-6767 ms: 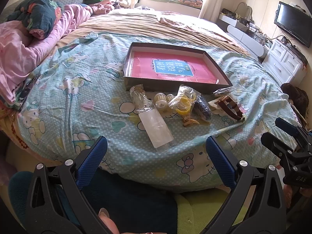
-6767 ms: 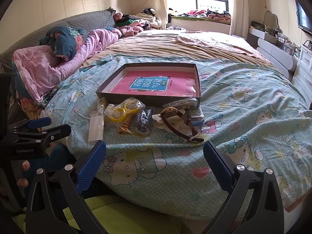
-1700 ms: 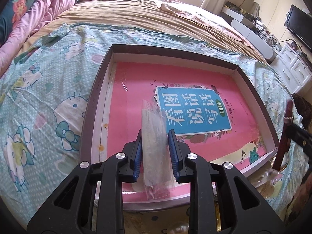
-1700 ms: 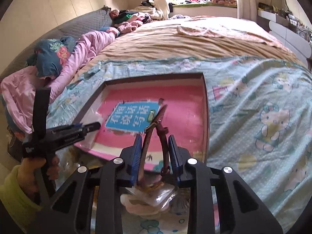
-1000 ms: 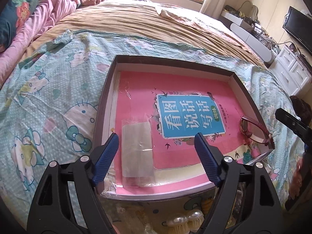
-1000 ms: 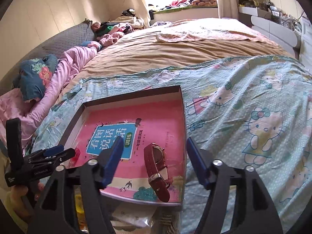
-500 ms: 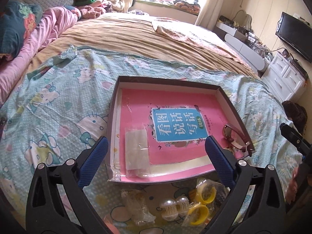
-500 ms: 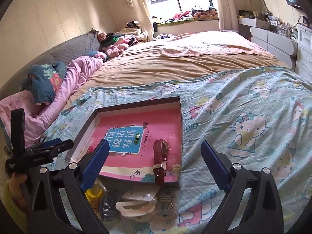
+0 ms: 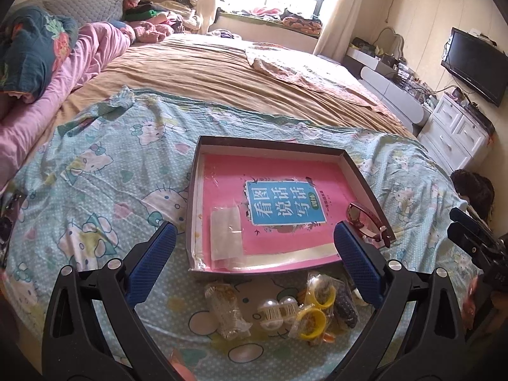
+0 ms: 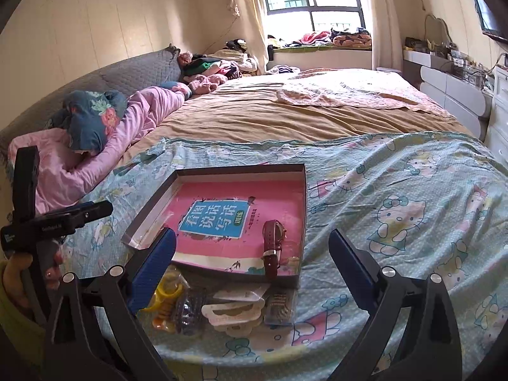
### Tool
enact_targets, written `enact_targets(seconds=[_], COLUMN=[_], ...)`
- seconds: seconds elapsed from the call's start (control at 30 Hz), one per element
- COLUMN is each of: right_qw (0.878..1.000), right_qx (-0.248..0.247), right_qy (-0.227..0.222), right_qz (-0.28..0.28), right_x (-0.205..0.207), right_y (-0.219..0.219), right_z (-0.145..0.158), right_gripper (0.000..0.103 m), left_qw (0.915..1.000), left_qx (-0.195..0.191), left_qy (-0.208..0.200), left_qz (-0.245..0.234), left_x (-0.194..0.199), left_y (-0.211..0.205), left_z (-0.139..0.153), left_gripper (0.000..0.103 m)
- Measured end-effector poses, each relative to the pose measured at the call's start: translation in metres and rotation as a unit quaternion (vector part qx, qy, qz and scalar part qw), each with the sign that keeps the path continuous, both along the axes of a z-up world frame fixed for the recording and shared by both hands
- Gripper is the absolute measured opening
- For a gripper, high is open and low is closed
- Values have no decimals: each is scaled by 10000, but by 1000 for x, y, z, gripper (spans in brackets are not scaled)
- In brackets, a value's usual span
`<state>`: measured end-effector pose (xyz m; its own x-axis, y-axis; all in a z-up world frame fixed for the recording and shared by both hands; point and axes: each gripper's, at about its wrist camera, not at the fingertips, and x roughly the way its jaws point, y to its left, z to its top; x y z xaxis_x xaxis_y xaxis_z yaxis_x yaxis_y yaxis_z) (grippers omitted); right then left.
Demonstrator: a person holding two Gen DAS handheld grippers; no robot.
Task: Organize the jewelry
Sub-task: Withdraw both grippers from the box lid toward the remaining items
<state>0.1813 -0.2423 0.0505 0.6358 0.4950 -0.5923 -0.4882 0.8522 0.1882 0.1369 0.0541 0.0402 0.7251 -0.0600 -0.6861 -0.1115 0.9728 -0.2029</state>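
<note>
Since a second or so ago both claws have let go of what they carried and drawn back from the box. The left claw (image 9: pixel 254 260) had been clamped on a clear plastic packet (image 9: pixel 226 238); its jaws now stand wide apart with nothing between them, and the packet lies flat inside the box (image 9: pixel 270 144), near the box's front left corner. The right claw (image 10: pixel 252 263) had been clamped on a red-strapped watch (image 10: pixel 272 247); its jaws are likewise wide apart and empty, and the watch lies in the box close to its front right corner, one strap end lapping over the front wall. Both views now take in far more of the bed than before, with the box smaller and farther off.

The box is shallow, dark-walled and open, set on the cartoon-cat bedspread (image 9: pixel 104 190) toward the near edge of the bed. Its floor is covered by a pink book (image 9: pixel 285 203) with a blue title panel; the packet and the watch rest on top of that book, well apart from each other.

Outside the box, on the bedspread between its front wall and the bed's near edge, lie the unsorted pieces: a crumpled clear bag (image 9: pixel 227 309), two pearly round pieces (image 9: pixel 279 309), yellow bangles in plastic (image 9: pixel 312 312), a dark beaded item (image 10: pixel 189 309), white card holders (image 10: pixel 235 312) and a small packet (image 10: pixel 279 308) just beside them.

A hand (image 10: pixel 14 276) holds the left claw's grip at the edge of the right wrist view.
</note>
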Motion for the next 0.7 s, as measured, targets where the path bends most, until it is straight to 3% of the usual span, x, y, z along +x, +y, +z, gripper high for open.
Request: enact_targets(seconds=[0.7], right_qw=[9986], right_qx=[-352], right_qy=[285], right_qz=[290], right_x=[-35], right_y=[3], right_z=[-30], right_gripper=[96], left_qw=[9989], left_qx=[190], left_qy=[264], left_qz=[-343], left_x=[-31], left_y=[-29], left_z=[-21], left_gripper=[93])
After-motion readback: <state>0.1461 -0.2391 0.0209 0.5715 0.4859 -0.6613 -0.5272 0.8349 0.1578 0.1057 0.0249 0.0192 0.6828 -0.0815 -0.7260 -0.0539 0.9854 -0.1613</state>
